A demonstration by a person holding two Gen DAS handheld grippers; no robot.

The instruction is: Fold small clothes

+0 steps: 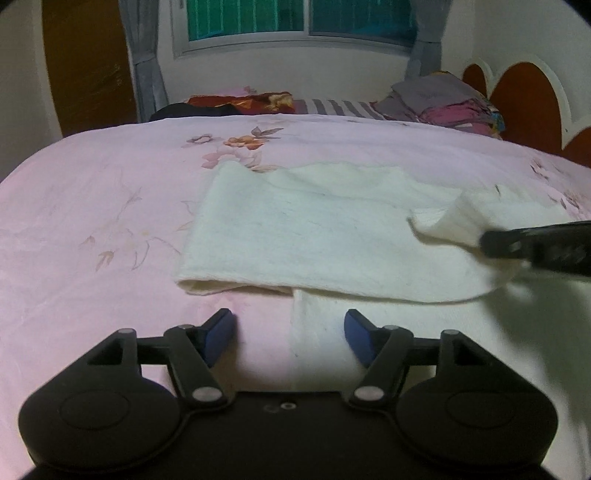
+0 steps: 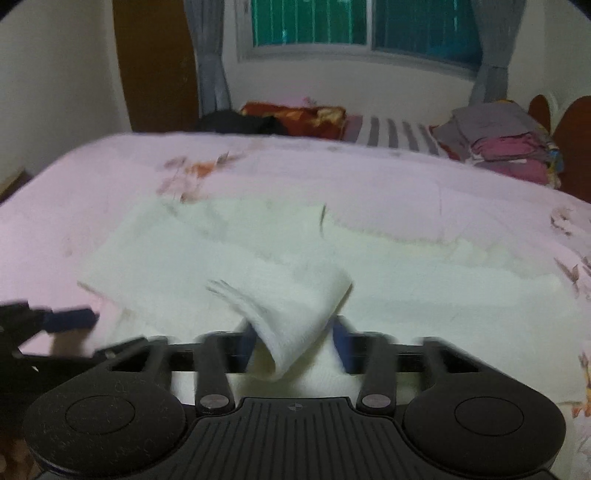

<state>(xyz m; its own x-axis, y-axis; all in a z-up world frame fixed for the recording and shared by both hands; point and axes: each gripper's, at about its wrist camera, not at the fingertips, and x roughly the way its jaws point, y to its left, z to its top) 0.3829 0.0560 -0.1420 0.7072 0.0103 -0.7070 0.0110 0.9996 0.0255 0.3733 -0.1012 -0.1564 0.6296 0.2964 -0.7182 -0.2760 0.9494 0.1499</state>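
A white garment (image 1: 303, 229) lies spread on the pink floral bedspread (image 1: 92, 206), one part folded over. My left gripper (image 1: 290, 334) is open and empty, hovering just short of the garment's near edge. My right gripper (image 2: 295, 339) has a curled flap of the white garment (image 2: 291, 317) between its blue fingers and lifts it off the bed; the view is blurred. The right gripper also shows at the right edge of the left wrist view (image 1: 487, 243), with the lifted flap (image 1: 443, 221). The left gripper's blue fingertip (image 2: 70, 319) shows at the left of the right wrist view.
A stack of folded clothes (image 1: 450, 103) sits at the far right by the red headboard (image 1: 528, 92). A red patterned pillow (image 1: 240, 101) and a striped cloth (image 1: 340, 107) lie along the far edge, under the window (image 1: 303, 18).
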